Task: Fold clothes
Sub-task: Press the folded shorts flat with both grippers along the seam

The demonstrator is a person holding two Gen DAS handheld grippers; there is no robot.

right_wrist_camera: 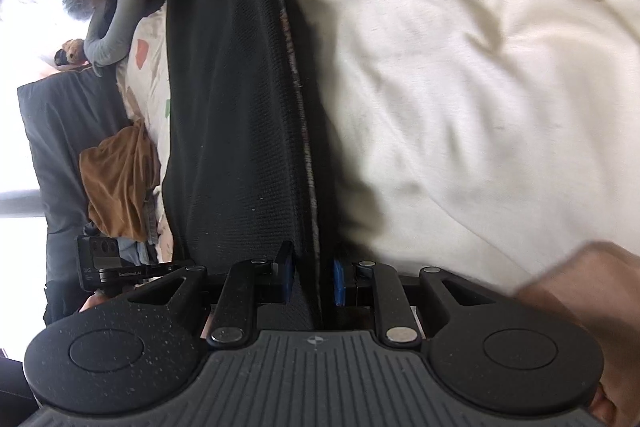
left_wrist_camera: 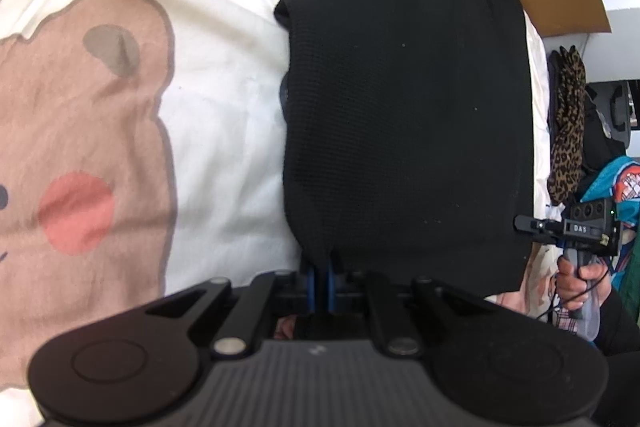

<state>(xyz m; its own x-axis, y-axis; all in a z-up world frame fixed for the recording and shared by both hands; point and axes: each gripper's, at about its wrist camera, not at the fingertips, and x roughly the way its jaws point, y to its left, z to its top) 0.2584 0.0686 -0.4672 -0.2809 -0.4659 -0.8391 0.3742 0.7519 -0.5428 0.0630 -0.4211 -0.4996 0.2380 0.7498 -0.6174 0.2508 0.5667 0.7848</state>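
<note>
- The black garment is a waffle-textured knit, folded into a thick, long panel on a cream bedsheet printed with a tan bear.
- The left gripper is pinched tight on the garment's near hem.
- The right gripper stands apart — the garment's edge runs between its blue pads, unpressed.

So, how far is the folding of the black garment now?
Done: the black garment already lies doubled over on the cream bedcover, its folded edge showing in the right wrist view. In hand: the left gripper is shut on its near edge; the right gripper has its jaws apart, cloth between them, not pinched. Left: probably another fold and smoothing.
</note>
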